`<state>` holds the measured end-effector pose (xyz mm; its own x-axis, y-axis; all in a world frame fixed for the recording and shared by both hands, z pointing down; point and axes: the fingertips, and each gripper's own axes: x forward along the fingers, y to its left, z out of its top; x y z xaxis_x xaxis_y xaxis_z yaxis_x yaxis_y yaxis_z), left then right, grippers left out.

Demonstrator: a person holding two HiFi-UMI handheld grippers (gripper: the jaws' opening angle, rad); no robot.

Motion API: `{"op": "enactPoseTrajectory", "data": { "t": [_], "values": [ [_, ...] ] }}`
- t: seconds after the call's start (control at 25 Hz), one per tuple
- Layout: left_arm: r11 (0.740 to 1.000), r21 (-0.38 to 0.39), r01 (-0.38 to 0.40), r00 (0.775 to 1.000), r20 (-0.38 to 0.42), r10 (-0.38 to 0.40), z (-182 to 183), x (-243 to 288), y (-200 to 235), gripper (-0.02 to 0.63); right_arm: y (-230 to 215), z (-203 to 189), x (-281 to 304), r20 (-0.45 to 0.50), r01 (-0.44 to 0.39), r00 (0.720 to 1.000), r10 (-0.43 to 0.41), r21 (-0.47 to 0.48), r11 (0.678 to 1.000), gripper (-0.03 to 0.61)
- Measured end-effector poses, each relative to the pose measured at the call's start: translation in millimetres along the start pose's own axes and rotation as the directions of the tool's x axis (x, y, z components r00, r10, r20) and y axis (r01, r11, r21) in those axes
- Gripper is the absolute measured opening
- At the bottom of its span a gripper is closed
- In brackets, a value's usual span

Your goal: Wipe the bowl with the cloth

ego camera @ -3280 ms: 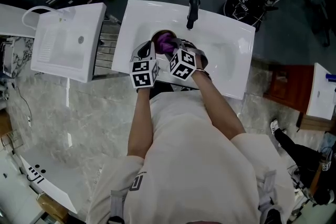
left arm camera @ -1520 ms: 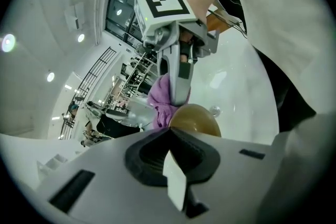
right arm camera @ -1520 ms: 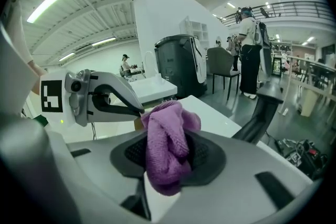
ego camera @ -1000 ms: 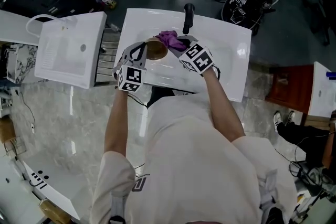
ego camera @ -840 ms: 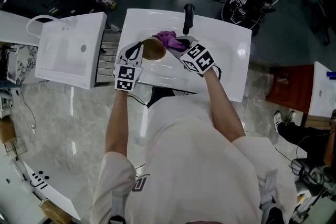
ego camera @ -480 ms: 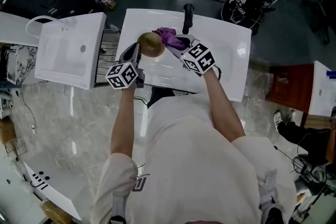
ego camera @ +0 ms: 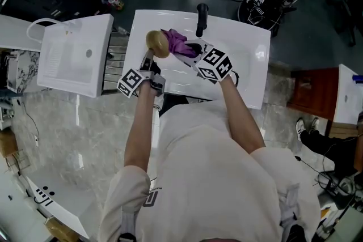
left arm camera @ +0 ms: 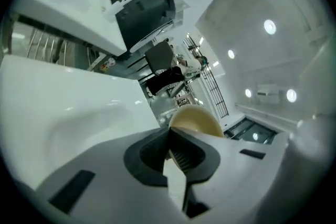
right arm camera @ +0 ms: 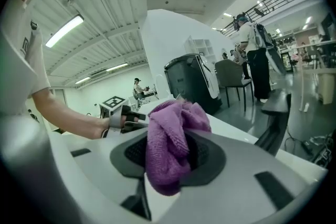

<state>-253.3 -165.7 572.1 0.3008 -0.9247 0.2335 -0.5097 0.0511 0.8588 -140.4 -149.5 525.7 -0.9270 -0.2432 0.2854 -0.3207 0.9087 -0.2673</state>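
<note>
While both forearms reach forward over the white sink (ego camera: 249,56), the 2 grippers sit close together. The left gripper (ego camera: 148,58) is clamped on the rim of 1 tan bowl (ego camera: 157,43), held above the basin's left part. The right gripper (ego camera: 194,54) pinches 1 purple cloth (ego camera: 179,44), just beside the bowl.

Bowl (ego camera: 157,44), clamped in my left claw (ego camera: 150,58), and cloth (ego camera: 179,42), pinched in my right claw (ego camera: 194,51), touch over the left part of the sink (ego camera: 249,56). I see no gap to pass between them. Black faucet (ego camera: 199,18) stands upright at the far rim, just beyond the cloth, blocking that side. The sink's right half lies bare, so there is room to swing right. To the left, a second white basin (ego camera: 74,51) crowds in, with a slatted rack (ego camera: 115,56) between it and the sink.
</note>
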Motion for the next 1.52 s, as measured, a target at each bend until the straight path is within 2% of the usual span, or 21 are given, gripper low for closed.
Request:
{"op": "enactPoseTrajectory", "data": {
  "t": [0.12, 0.24, 0.44, 0.64, 0.8, 0.96, 1.2, 1.36, 1.52],
  "values": [
    [0.99, -0.138, 0.036, 0.999, 0.036, -0.031, -2.1, -1.4, 3.1, 0.009, 13.0, -5.0, 4.6, -0.019, -0.056, 0.998, 0.056, -0.015, 0.998, 0.121],
    [0.96, -0.262, 0.102, 0.994, 0.056, -0.091, -6.9, 1.4, -1.1, 0.009, 20.5, -11.5, 6.3, -0.043, -0.092, 0.995, 0.091, -0.029, 0.995, 0.121],
    [0.918, -0.34, 0.204, 0.979, 0.079, -0.189, -11.1, 5.2, -23.2, 0.009, 26.0, -26.2, 11.4, -0.108, -0.119, 0.988, 0.112, -0.061, 0.991, 0.121],
    [0.901, -0.314, 0.3, 0.945, -0.03, -0.325, -33.6, 10.1, -67.4, 0.009, 23.0, -34.7, 14.6, -0.123, -0.102, 0.988, 0.092, -0.077, 0.992, 0.121],
    [0.886, -0.34, 0.316, 0.925, -0.096, -0.367, -46.2, 5.5, -75.9, 0.009, 15.5, -34.0, 10.6, -0.099, -0.067, 0.993, 0.058, -0.089, 0.994, 0.121],
    [0.861, -0.373, 0.346, 0.89, -0.159, -0.427, -53.8, -1.7, -81.6, 0.009, 8.3, -33.4, 8.1, -0.078, -0.032, 0.997, 0.023, -0.126, 0.992, 0.121],
    [0.837, -0.407, 0.365, 0.853, -0.215, -0.476, -58.7, -16.9, -82.8, 0.009, 1.7, -24.8, 4.1, -0.032, 0.016, 0.999, -0.021, -0.166, 0.986, 0.121],
    [0.843, -0.401, 0.358, 0.835, -0.266, -0.481, -69.4, -25.6, -79.8, 0.011, -4.4, -27.7, -0.1, -0.029, 0.036, 0.999, -0.041, -0.167, 0.985, 0.121],
    [0.868, -0.369, 0.333, 0.826, -0.329, -0.457, -79.2, -32.2, -70.0, 0.011, -9.2, -31.2, -1.0, -0.04, 0.061, 0.997, -0.069, -0.176, 0.982, 0.12]
  ]
}}
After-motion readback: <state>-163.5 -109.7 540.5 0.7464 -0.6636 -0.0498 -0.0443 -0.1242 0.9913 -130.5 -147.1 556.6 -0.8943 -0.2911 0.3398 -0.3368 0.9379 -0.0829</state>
